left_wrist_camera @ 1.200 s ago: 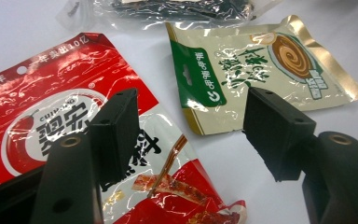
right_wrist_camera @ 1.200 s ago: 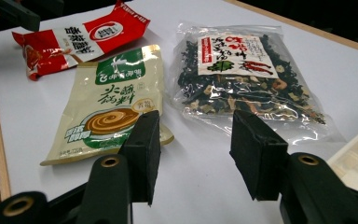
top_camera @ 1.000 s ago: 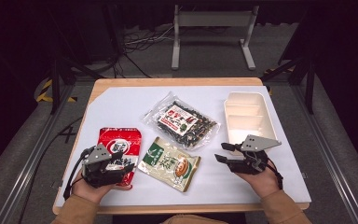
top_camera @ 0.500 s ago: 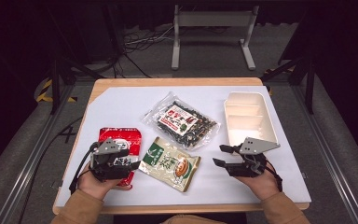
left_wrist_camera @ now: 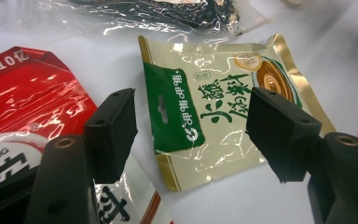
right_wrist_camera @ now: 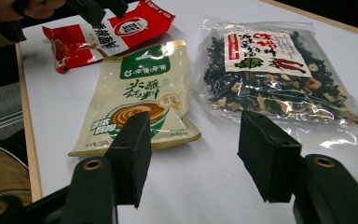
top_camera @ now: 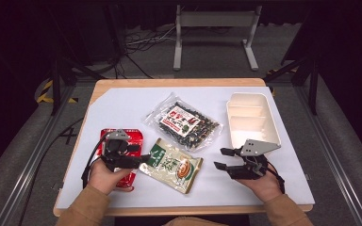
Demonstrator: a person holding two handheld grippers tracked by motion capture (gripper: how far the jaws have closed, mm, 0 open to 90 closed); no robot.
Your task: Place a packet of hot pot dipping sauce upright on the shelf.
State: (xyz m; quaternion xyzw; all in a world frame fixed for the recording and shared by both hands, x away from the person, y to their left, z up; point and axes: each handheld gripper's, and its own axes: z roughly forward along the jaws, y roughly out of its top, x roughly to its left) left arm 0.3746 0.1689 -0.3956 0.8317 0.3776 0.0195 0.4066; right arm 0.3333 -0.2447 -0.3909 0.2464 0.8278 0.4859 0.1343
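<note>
A green-and-cream sauce packet [top_camera: 172, 162] lies flat near the table's front, between a red snack packet [top_camera: 122, 139] and my right gripper [top_camera: 219, 158]. My left gripper [top_camera: 141, 155] hovers over the red packet's right edge, pointing at the green packet's left end. In the left gripper view its jaws frame the green packet [left_wrist_camera: 205, 107] without touching it, open and just widened a little. My right gripper [right_wrist_camera: 196, 140] has just been opening and holds nothing; it faces the green packet [right_wrist_camera: 144, 93] from the right. A clear bag of dark dried mix [top_camera: 186, 122] lies behind.
A white compartment tray [top_camera: 252, 117] stands at the right, just behind my right gripper. A white sheet [top_camera: 122, 103] covers the wooden table. Cables trail from both grippers toward the front edge. Dark floor and a metal stand lie beyond the table.
My left gripper has moved right, from over the red packet to the green packet's left end. My right hand has stayed put while its jaws spread wider.
</note>
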